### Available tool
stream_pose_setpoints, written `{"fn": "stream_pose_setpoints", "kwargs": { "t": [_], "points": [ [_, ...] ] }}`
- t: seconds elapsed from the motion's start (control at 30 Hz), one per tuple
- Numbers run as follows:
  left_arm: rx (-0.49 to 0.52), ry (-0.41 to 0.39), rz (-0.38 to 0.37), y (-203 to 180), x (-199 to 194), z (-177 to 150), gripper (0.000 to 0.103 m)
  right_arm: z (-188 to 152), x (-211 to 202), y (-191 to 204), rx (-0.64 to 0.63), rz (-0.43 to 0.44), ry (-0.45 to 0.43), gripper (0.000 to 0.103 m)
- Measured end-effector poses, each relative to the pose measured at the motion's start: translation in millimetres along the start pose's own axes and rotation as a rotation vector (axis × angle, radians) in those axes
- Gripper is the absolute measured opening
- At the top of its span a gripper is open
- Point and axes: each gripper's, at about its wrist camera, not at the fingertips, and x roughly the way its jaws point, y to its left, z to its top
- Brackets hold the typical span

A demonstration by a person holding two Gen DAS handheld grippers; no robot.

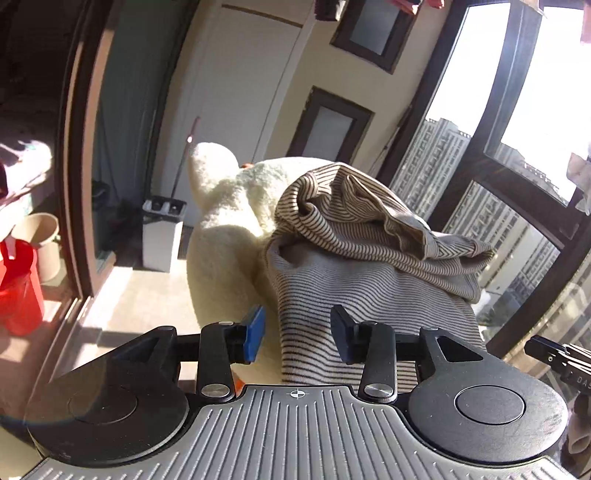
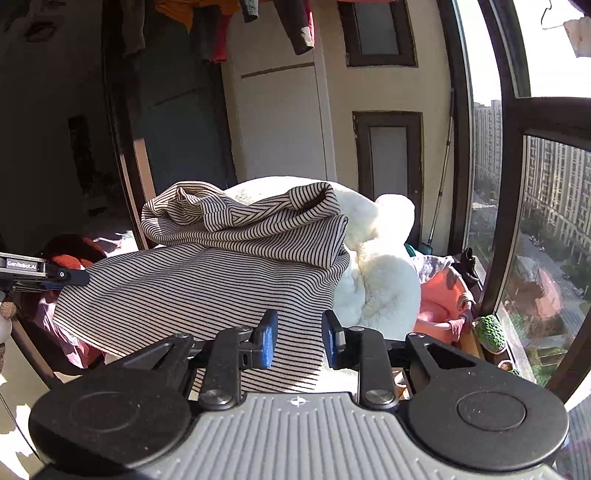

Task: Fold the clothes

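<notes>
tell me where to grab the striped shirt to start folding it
Grip the striped shirt by its flat near hem, coming in level from the front. That edge lies spread and single-layered before both open grippers, left and right; the far end is bunched on the white fleece.

The striped garment [image 1: 354,266] hides most of the white fleece [image 1: 225,229] beneath it. At twelve o'clock, hanging clothes [image 2: 221,26] are cut off.

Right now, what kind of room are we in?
Probably an enclosed balcony used for laundry, high up in an apartment block. Big windows look down on tower blocks, clothes hang on a line overhead, and a striped top lies on a white fleece.
</notes>
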Motion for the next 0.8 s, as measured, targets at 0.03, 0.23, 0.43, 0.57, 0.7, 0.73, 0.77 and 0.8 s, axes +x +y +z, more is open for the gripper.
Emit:
{"fn": "stream_pose_setpoints", "kwargs": {
  "t": [0.03, 0.23, 0.43, 0.57, 0.7, 0.73, 0.77, 0.8],
  "points": [
    [0.006, -0.006, -0.026, 3.2, 0.9, 5.5, 0.061, 4.2, -1.5, 6.9, -0.019, 0.001, -0.002, 0.027],
    [0.07, 0.037, -0.238, 12.8, 22.5, 34.4, 0.067, 22.6, 68.2, 57.0, 0.078, 0.166, 0.037, 0.028],
    [0.09, 0.132, -0.409, 11.9, 83.3, 63.1, 0.07, 24.4, 151.5, 86.9, 0.212, 0.14, 0.139, 0.035],
    [0.066, 0.249, -0.488, 5.4, 131.5, 73.8, 0.073, 27.6, 162.3, 78.9, 0.158, 0.064, 0.155, 0.035],
    [0.041, 0.278, -0.558, -0.3, 159.5, 82.8, 0.081, 42.7, 146.7, 70.6, 0.187, 0.065, 0.211, 0.036],
    [0.04, 0.275, -0.556, -2.3, 164.3, 85.7, 0.081, 40.1, 151.1, 69.5, 0.192, 0.068, 0.214, 0.036],
    [0.049, 0.262, -0.545, -5.4, 169.5, 89.7, 0.081, 39.3, 154.5, 67.8, 0.197, 0.077, 0.215, 0.036],
    [0.065, 0.242, -0.524, -9.1, 175.8, 97.3, 0.081, 46.9, 152.7, 65.6, 0.196, 0.092, 0.211, 0.036]
  ]
}}
